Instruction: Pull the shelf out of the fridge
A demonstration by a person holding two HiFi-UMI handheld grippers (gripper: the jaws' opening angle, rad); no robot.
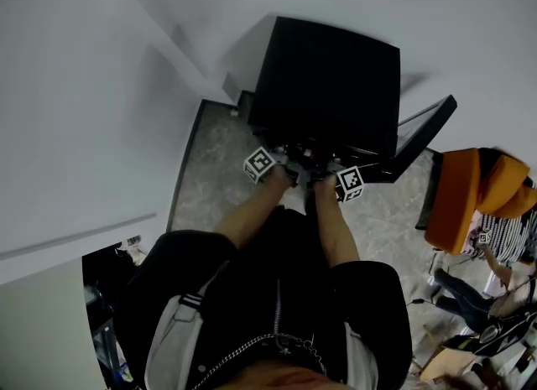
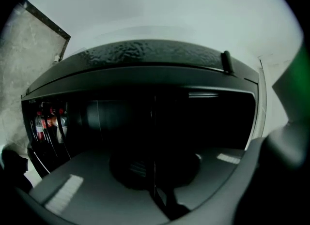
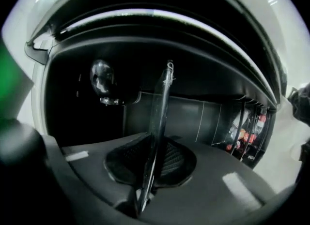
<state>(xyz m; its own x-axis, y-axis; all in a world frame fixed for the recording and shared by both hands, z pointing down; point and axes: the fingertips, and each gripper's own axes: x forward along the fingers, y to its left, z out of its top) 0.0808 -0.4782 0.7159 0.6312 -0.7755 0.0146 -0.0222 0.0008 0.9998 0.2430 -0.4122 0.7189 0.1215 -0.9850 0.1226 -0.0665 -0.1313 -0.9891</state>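
Right gripper [image 3: 149, 166] clamped on shelf [image 3: 163, 93] standing edge-on between jaws, left gripper [image 2: 155, 171] likewise

Floor [image 1: 214, 179]: grey, mottled stone finish.
Black fridge [image 1: 327, 86] stands directly on it; an orange object [image 1: 466, 200] also rests on it, well apart from the fridge.

readable text: none | bottle labels [image 3: 248, 133]: red, too small to read

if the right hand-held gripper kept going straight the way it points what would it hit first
The clear shelf clamped edge-on in the right hand-held gripper; it runs straight ahead. Beyond it, probably the fridge's dark back wall, though depth is unclear.
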